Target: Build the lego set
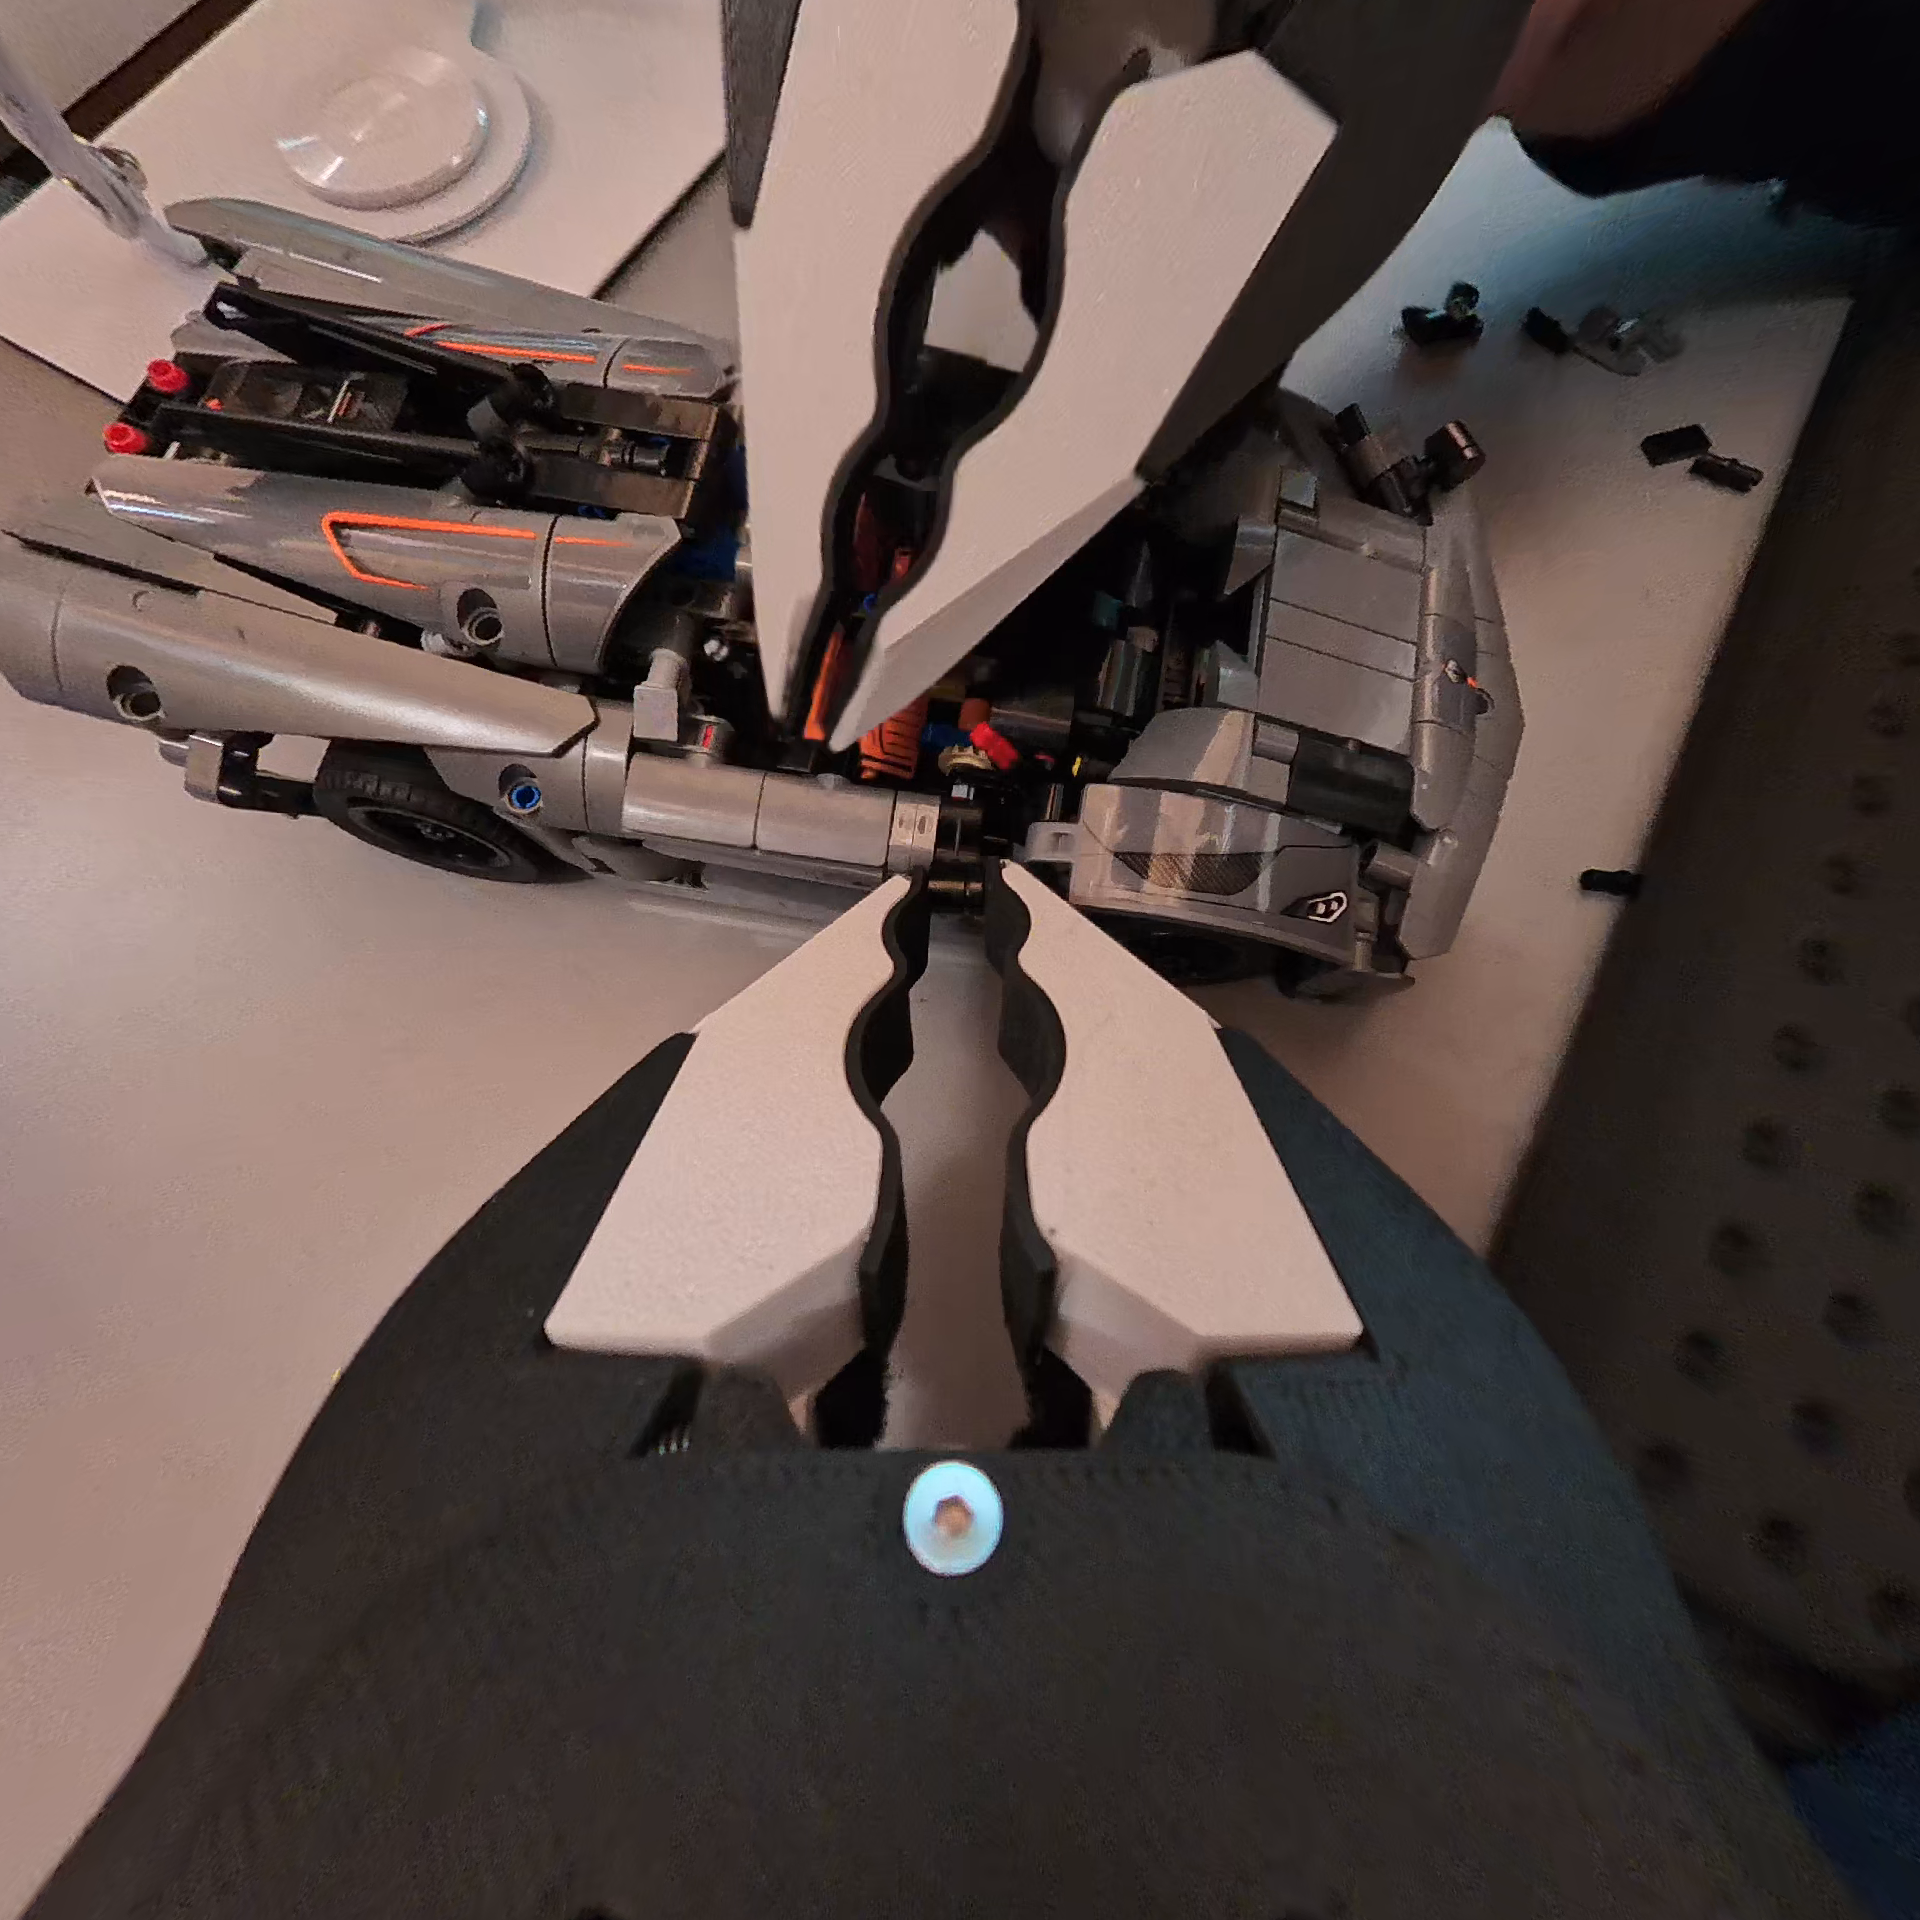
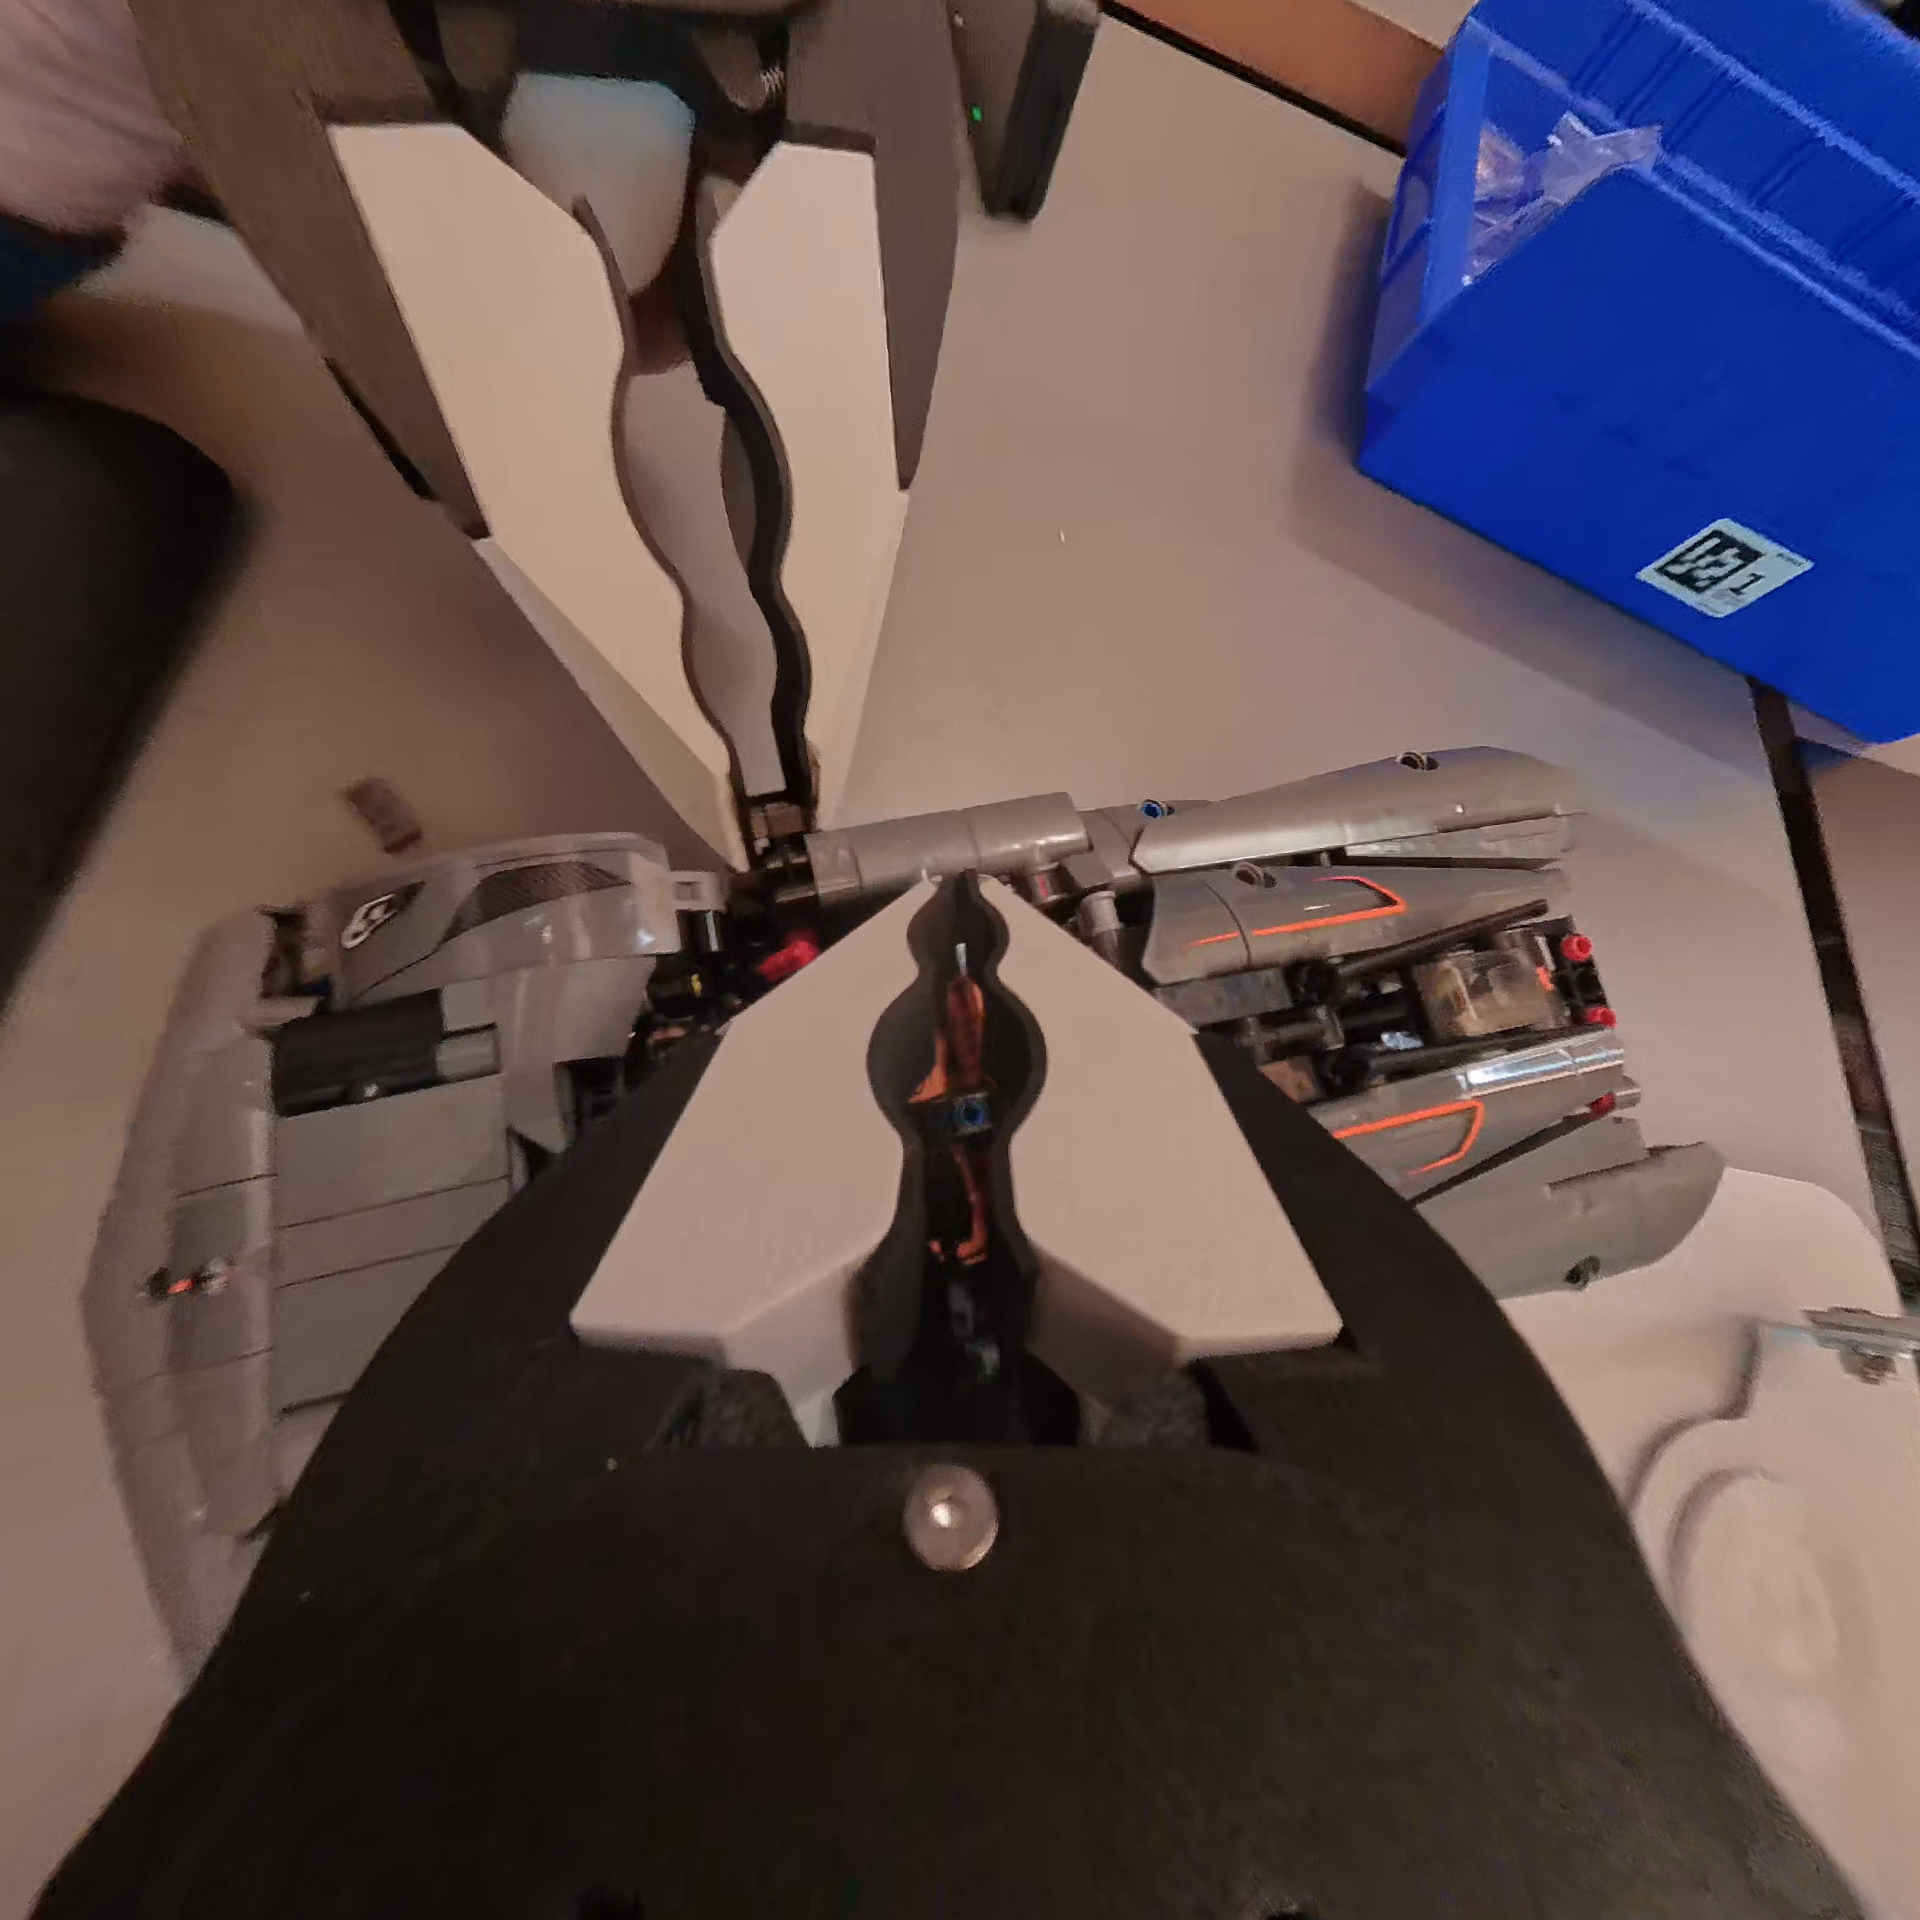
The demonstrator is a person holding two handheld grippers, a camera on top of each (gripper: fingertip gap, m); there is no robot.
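Observation:
A grey lego car [image 1: 1340, 623] with orange lines lies on the pale table, its cockpit open; it also shows in the right wrist view [image 2: 395, 1143]. My left gripper [image 1: 951, 883] is at the car's near side, shut on a small black connector piece [image 1: 958, 836] fixed beside the grey side sill [image 1: 790, 810]. From the right wrist view, the left gripper [image 2: 774, 831] comes in from above onto that piece. My right gripper [image 2: 961, 883] is shut, its tips down in the cockpit just behind the sill. It reaches in from the top in the left wrist view [image 1: 816, 727]. Orange seat parts [image 2: 961, 1013] show between its fingers.
Several loose black pieces [image 1: 1704, 457] lie right of the car, and a small grey-black assembly [image 1: 1397, 457] lies by its front. A clear round disc [image 1: 405, 135] sits at the back left. A blue bin [image 2: 1662, 364] stands beyond the car. A dark perforated surface [image 1: 1766, 1143] borders the table. Less than 4 cm separates the two grippers' tips.

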